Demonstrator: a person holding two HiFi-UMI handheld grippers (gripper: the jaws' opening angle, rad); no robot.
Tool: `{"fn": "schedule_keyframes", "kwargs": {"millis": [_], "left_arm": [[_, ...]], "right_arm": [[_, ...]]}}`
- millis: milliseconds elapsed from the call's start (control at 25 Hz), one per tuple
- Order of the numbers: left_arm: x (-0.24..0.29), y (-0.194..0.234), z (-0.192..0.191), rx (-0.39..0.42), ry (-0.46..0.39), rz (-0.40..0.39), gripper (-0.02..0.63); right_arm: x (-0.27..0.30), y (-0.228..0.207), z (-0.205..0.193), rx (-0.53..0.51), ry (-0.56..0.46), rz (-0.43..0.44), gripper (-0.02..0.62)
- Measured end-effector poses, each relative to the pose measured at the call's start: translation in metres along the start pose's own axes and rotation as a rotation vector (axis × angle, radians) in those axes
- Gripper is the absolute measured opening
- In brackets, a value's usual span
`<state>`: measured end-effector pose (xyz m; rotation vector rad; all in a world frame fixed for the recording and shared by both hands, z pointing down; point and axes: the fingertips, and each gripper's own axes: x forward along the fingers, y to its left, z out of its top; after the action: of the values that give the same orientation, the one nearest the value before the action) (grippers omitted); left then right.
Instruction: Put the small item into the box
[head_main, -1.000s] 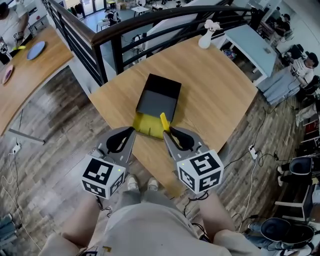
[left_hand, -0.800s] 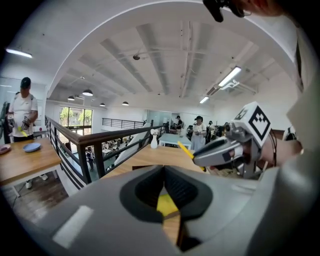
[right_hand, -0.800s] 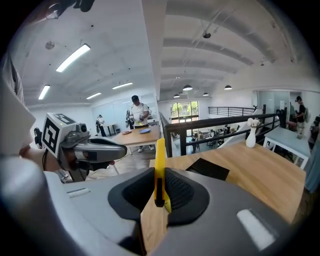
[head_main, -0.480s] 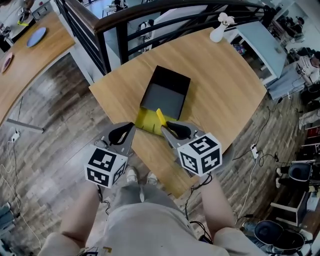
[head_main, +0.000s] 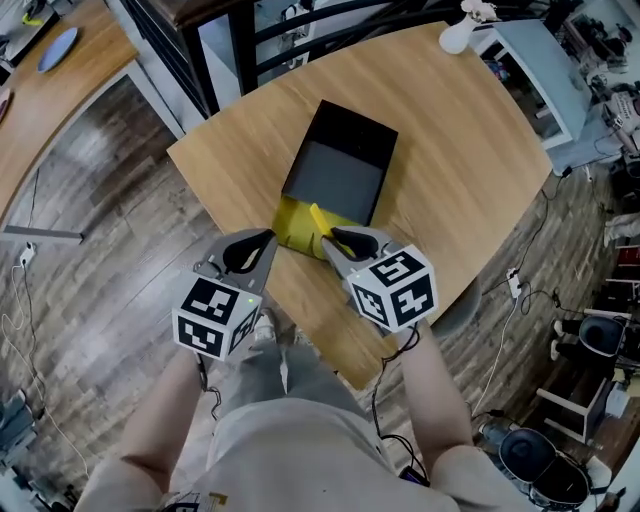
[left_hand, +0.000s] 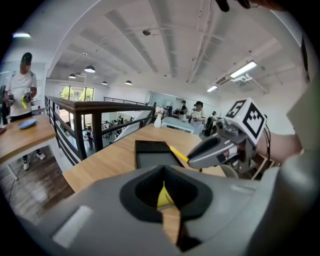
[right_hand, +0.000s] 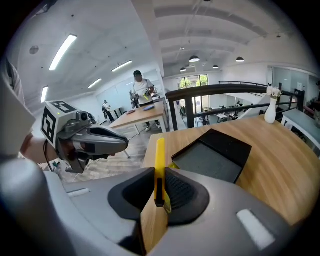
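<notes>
Task not finished: stick not yet in box.
Right claw (head_main: 337, 243) clamped on thin yellow stick (right_hand: 159, 160); stick tip appears over yellow near end of black box (head_main: 340, 165).
Left claw (head_main: 264, 242) closed, empty, just left of that end.
Remaining: lower stick in, release.
Surroundings: white vase (head_main: 457, 32) at far right of table (head_main: 460, 170), well apart.
Path looks unobstructed.

Yellow item (head_main: 321, 221), blk box (head_main: 340, 165), lt-wood table (head_main: 460, 150).

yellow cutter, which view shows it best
The right gripper view: the yellow cutter stands close and upright, clamped in the right gripper. The head view shows it small, by the black box; the left gripper view, a thin sliver.
</notes>
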<state>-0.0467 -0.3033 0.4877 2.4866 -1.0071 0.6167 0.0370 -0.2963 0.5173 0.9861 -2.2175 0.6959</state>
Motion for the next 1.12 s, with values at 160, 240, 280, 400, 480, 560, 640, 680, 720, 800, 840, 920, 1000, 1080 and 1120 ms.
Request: {"fn": "schedule_keyframes", "kwargs": {"millis": [160,240,280,400,480,560,640,680,720,800,840,920,1000,1080,1120], "left_arm": [[0.021,0.013,-0.024,-0.022,0.052,0.004,0.003],[0.030,0.018,-0.032,-0.024,0.072,0.006,0.003],[0.034,0.020,-0.035,-0.029,0.080,0.006,0.003],[0.043,0.027,-0.046,-0.056,0.100,0.004,0.003],[0.048,0.030,-0.053,-0.067,0.114,0.002,0.003],[0.053,0.032,-0.060,-0.072,0.129,-0.003,0.003],[0.059,0.034,-0.065,-0.073,0.140,-0.010,0.003],[0.061,0.035,-0.069,-0.074,0.146,-0.013,0.003],[0.064,0.036,-0.074,-0.075,0.153,-0.015,0.003],[0.068,0.036,-0.082,-0.083,0.166,-0.020,0.003],[0.070,0.035,-0.084,-0.086,0.170,-0.024,0.003],[0.073,0.034,-0.087,-0.085,0.178,-0.032,0.003],[0.075,0.031,-0.091,-0.081,0.188,-0.038,0.003],[0.076,0.031,-0.095,-0.081,0.196,-0.041,0.003],[0.076,0.031,-0.096,-0.082,0.199,-0.042,0.003]], "right_arm": [[0.025,-0.006,-0.018,-0.029,0.065,0.021,0.063],[0.036,-0.012,-0.024,-0.051,0.092,0.013,0.063],[0.041,-0.014,-0.027,-0.057,0.104,0.011,0.063],[0.060,-0.020,-0.038,-0.054,0.145,0.017,0.063],[0.071,-0.023,-0.047,-0.049,0.175,0.023,0.063],[0.081,-0.027,-0.056,-0.040,0.205,0.029,0.063],[0.090,-0.030,-0.064,-0.033,0.231,0.032,0.063],[0.095,-0.031,-0.068,-0.030,0.241,0.033,0.063],[0.098,-0.030,-0.072,-0.028,0.251,0.036,0.063],[0.103,-0.030,-0.080,-0.024,0.273,0.041,0.063],[0.105,-0.030,-0.083,-0.022,0.283,0.042,0.063],[0.107,-0.030,-0.087,-0.021,0.296,0.043,0.063],[0.110,-0.029,-0.092,-0.024,0.308,0.044,0.063],[0.113,-0.029,-0.099,-0.039,0.331,0.042,0.063],[0.115,-0.029,-0.102,-0.047,0.343,0.040,0.063]]}}
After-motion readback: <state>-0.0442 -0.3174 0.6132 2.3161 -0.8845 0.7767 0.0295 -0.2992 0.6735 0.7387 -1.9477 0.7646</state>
